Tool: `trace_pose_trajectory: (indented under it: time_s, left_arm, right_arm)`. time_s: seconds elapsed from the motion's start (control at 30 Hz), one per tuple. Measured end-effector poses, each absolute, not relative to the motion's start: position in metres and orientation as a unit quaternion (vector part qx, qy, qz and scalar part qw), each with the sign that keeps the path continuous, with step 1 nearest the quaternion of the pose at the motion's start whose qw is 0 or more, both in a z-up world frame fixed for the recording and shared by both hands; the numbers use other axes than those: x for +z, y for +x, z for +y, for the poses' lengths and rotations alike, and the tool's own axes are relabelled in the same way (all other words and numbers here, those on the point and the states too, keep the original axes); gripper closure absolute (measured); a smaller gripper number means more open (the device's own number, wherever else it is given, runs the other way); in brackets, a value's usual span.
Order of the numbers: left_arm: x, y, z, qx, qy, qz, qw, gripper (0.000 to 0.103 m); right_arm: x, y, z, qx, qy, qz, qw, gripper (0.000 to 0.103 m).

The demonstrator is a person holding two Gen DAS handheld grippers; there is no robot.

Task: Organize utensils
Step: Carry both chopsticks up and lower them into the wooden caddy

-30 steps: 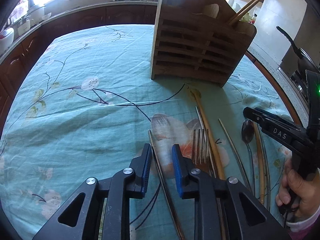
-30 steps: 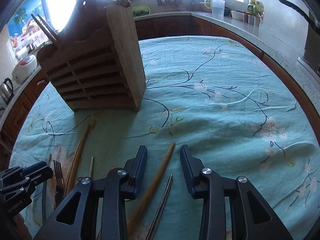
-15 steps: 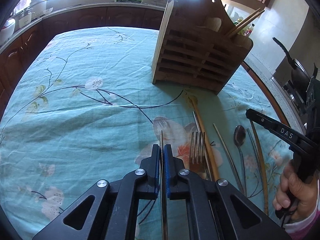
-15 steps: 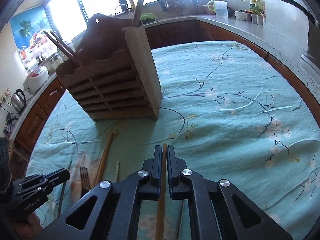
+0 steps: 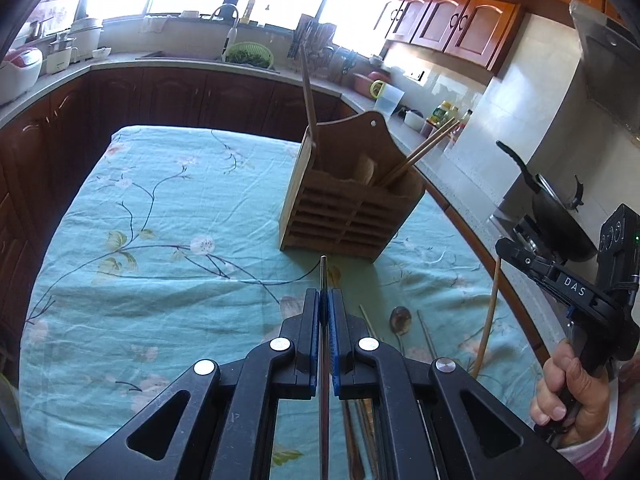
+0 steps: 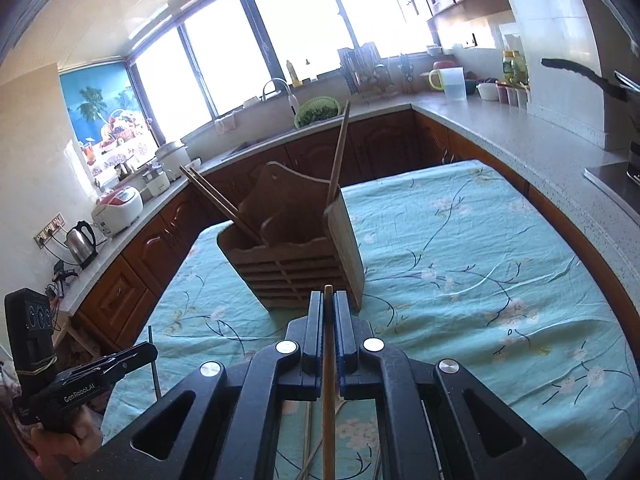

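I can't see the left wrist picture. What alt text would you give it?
The left hand-held gripper is shut on a thin metal chopstick, pointing toward a wooden utensil holder on a table with a teal floral tablecloth. At right, a hand holds the right hand-held gripper with a wooden chopstick; more utensils lie below.

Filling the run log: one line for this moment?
left gripper: shut on metal chopstick | right gripper: shut on wooden chopstick | wooden holder: ahead
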State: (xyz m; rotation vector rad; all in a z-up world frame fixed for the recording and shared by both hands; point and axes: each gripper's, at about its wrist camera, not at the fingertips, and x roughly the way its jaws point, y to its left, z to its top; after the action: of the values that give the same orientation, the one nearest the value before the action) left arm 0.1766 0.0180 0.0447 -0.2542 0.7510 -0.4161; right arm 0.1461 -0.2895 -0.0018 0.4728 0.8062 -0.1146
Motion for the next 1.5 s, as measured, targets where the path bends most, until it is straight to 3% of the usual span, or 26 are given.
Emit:
trace_pose_trajectory:
  time_s: [0.37, 0.8, 1.27, 1.5]
  left_arm:
    - [0.085, 0.149, 0.037, -0.212, -0.131, 0.312, 0.917, 0.100]
    - [0.102, 0.163, 0.040, -0.209, -0.132, 0.281, 0.927, 0.100]
    - [0.150, 0.217, 0.029, -0.198, -0.139, 0.185, 0.952, 0.100]
    - [0.140, 0.265, 0.015, -0.176, -0.144, 0.158, 0.961, 0.100]
  right_arm:
    - [0.060, 0.138, -0.301, -0.054, 0.226, 0.312, 0.921, 0.098]
    - [0.071, 0.143, -0.313, -0.065, 0.231, 0.289, 0.927, 0.098]
    - [0.112, 0.192, -0.340, -0.087, 0.221, 0.208, 0.949, 0.098]
    - [0.105, 0.235, -0.351, -0.105, 0.210, 0.200, 0.951, 0.098]
